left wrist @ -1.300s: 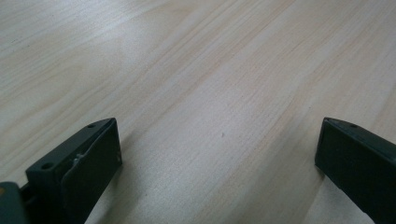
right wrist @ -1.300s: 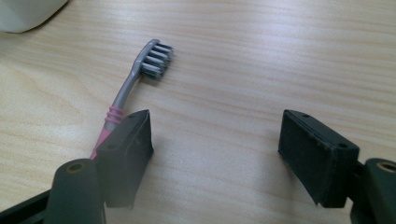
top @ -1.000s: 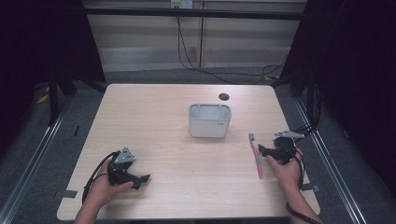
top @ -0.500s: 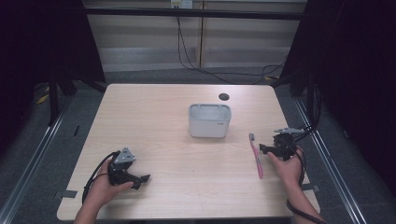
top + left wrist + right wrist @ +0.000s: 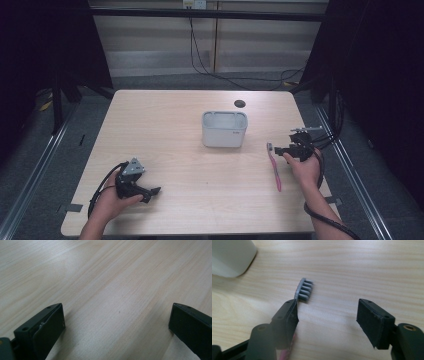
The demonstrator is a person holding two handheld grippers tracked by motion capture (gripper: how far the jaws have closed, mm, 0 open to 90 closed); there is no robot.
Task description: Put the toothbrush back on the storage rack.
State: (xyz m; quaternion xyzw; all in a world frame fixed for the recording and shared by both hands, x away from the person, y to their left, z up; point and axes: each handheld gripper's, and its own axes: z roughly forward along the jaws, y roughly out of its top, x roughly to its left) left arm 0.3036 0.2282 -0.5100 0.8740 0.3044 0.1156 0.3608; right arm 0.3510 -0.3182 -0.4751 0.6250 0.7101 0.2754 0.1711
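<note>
Right claw beside the pink toothbrush

At frame right its jaws, just closing, gape unclamped; left claw gapes over bare tabletop.

A light wooden table with rounded corners is sitting in the middle of the frame, its pale grain running across the top and a small dark round spot lying near its far edge. Grey floor is showing to the left and right of it, with metal rails running diagonally along both sides, while black curtains are hanging in the upper left and upper right corners. Along the top of the frame a pale panelled wall is standing behind a dark horizontal bar, and black cables are dangling down it toward the floor.
</note>
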